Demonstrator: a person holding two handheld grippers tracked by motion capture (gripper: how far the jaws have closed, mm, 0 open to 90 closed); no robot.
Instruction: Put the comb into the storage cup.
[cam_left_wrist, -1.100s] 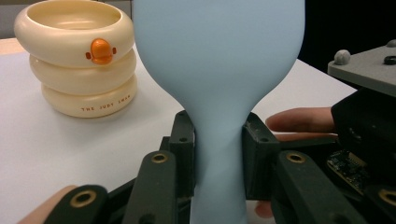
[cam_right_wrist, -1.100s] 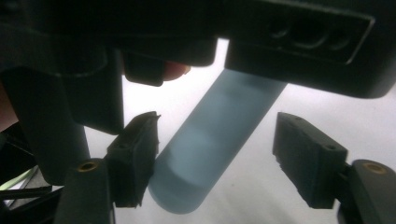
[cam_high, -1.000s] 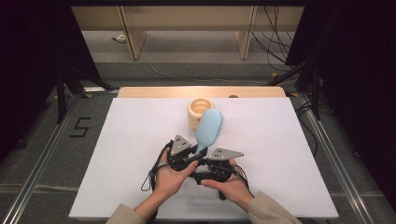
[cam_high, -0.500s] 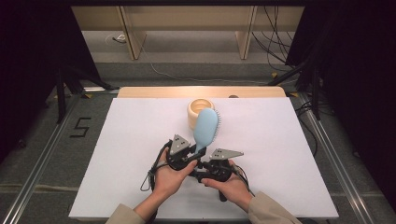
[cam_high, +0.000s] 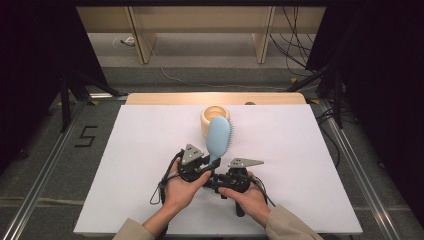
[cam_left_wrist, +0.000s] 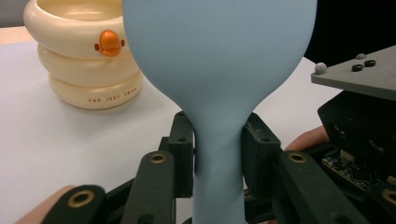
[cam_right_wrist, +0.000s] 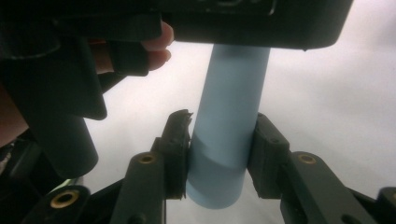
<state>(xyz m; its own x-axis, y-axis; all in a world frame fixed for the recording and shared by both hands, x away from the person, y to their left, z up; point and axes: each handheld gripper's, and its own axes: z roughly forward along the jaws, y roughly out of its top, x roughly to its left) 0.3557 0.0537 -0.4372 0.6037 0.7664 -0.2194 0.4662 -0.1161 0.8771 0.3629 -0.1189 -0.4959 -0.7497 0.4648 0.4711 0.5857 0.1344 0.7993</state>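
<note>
A light blue hairbrush (cam_high: 219, 137) is held between both grippers over the white table, its head leaning toward a cream ringed cup (cam_high: 210, 116). My left gripper (cam_high: 209, 166) is shut on the brush's narrow neck (cam_left_wrist: 218, 140), and the smooth back of the head (cam_left_wrist: 219, 56) rises in front of its camera. My right gripper (cam_high: 215, 181) has just been closing, and its pads now press on the lower end of the handle (cam_right_wrist: 229, 116). In the right gripper view the right gripper (cam_right_wrist: 222, 140) clamps the handle just above its tip, with the left gripper's body overhead.
The cream cup (cam_left_wrist: 84, 70) has an orange duck-bill mark and stands just behind the brush. The white table top (cam_high: 125, 165) ends in a wooden strip (cam_high: 165, 98) at the back. Metal rails, stands and cables lie on the floor around it.
The brush head has swung a little to the left and stands more upright. Both hands stay in the same place.
</note>
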